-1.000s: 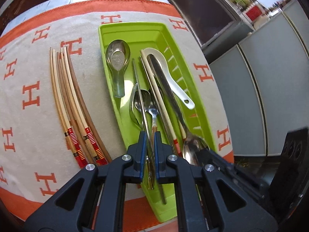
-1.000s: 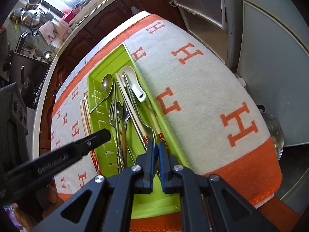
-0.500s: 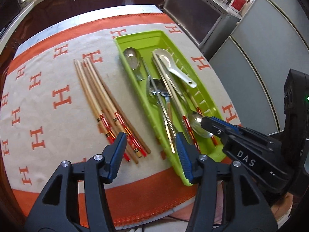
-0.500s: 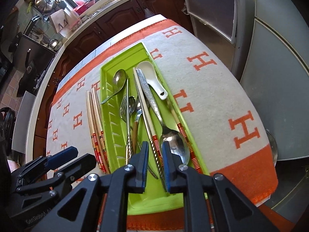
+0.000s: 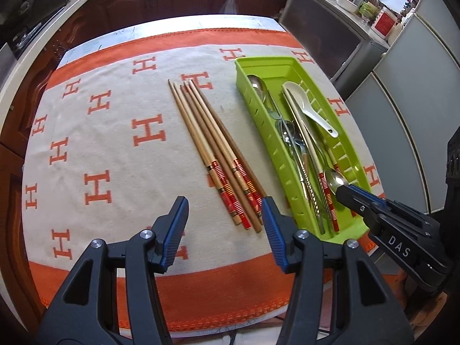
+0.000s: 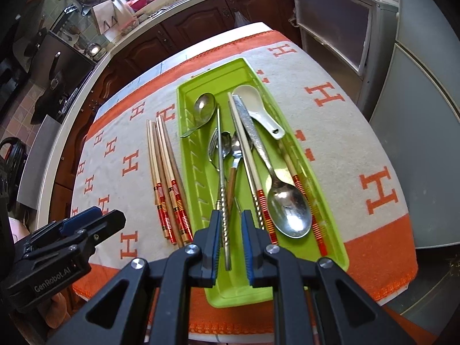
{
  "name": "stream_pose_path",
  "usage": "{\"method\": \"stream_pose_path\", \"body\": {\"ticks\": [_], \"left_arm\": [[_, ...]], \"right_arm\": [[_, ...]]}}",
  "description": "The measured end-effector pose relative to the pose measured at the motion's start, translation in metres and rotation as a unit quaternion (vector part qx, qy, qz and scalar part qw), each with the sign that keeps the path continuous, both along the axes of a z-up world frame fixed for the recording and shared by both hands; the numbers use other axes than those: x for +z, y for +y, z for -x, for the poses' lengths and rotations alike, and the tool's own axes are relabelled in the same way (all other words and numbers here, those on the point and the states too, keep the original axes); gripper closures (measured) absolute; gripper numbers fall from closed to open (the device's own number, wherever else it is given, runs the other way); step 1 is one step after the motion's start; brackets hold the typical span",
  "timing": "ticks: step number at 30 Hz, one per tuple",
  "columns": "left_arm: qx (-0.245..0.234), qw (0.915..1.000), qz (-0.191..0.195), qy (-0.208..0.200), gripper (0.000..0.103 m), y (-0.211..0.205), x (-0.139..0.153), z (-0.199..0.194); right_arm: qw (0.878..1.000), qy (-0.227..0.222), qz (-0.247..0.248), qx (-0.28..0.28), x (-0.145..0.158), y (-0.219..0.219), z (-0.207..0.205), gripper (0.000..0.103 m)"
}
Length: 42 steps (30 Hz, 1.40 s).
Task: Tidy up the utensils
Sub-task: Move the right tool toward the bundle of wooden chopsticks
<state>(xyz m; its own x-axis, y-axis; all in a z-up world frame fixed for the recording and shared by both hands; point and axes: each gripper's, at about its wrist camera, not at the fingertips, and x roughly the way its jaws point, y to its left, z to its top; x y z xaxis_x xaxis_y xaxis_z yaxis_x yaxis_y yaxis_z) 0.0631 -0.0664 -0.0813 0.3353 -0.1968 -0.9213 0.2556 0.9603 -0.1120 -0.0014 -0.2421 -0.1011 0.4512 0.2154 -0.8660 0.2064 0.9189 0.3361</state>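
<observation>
Left wrist view, left hand-held gripper (image 5: 225, 210): jaws spread wide, holding nothing, hovering above the near part of the table.
Left wrist view, table (image 5: 120, 149): covered by a cream cloth with orange H letters and an orange border.
Left wrist view, wooden chopsticks (image 5: 214, 155): a bundle lying loose on the cloth, just left of the tray, red-banded ends toward the camera, near the gripper's right finger.
Left wrist view, green tray (image 5: 263, 132): long and narrow, on the right side of the cloth, filled with utensils, among them a white ceramic spoon (image 5: 309, 106).
Left wrist view, right hand-held gripper (image 5: 349, 194): reaches in from the right over the tray's near end, its tips at a metal spoon's bowl.

Right wrist view, right hand-held gripper (image 6: 230, 221): jaws narrow but parted, straddling a twisted metal handle without gripping it, above the tray (image 6: 330, 215).
Right wrist view, large metal spoon (image 6: 289, 208): lies in the tray, bowl nearest the camera, right of the gripper.
Right wrist view, chopsticks (image 6: 168, 178): on the cloth beside the tray's left wall.
Right wrist view, left hand-held gripper (image 6: 112, 220): at lower left; from here I cannot tell how far its jaws are parted.
</observation>
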Motion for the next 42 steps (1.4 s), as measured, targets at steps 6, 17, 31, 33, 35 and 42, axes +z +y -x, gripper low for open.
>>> {"method": "stream_pose_path", "body": {"ticks": [6,17,31,33,35,42], "left_arm": [[0.008,1.0,-0.005,0.001,0.053,0.012,-0.002,0.001],[0.03,0.9995,-0.004,0.001,0.053,0.036,-0.006,-0.004],[0.087,0.9955,-0.038,0.0,0.053,0.093,-0.03,-0.011],[0.094,0.9948,-0.04,0.001,0.053,0.1,-0.034,-0.012],[0.1,0.9942,-0.039,0.004,0.053,0.106,-0.038,-0.013],[0.108,0.9934,-0.033,0.018,0.053,0.116,-0.049,-0.018]], "right_arm": [[1.0,-0.003,0.014,0.018,0.005,0.016,-0.004,0.089],[0.998,-0.004,0.037,0.053,0.01,0.045,-0.015,0.089],[0.991,0.0,0.026,0.129,0.002,0.092,-0.052,0.089],[0.989,0.003,0.033,0.146,-0.004,0.102,-0.057,0.089],[0.986,0.008,0.036,0.164,-0.011,0.111,-0.061,0.089],[0.982,0.024,0.055,0.177,-0.031,0.125,-0.072,0.089]]}}
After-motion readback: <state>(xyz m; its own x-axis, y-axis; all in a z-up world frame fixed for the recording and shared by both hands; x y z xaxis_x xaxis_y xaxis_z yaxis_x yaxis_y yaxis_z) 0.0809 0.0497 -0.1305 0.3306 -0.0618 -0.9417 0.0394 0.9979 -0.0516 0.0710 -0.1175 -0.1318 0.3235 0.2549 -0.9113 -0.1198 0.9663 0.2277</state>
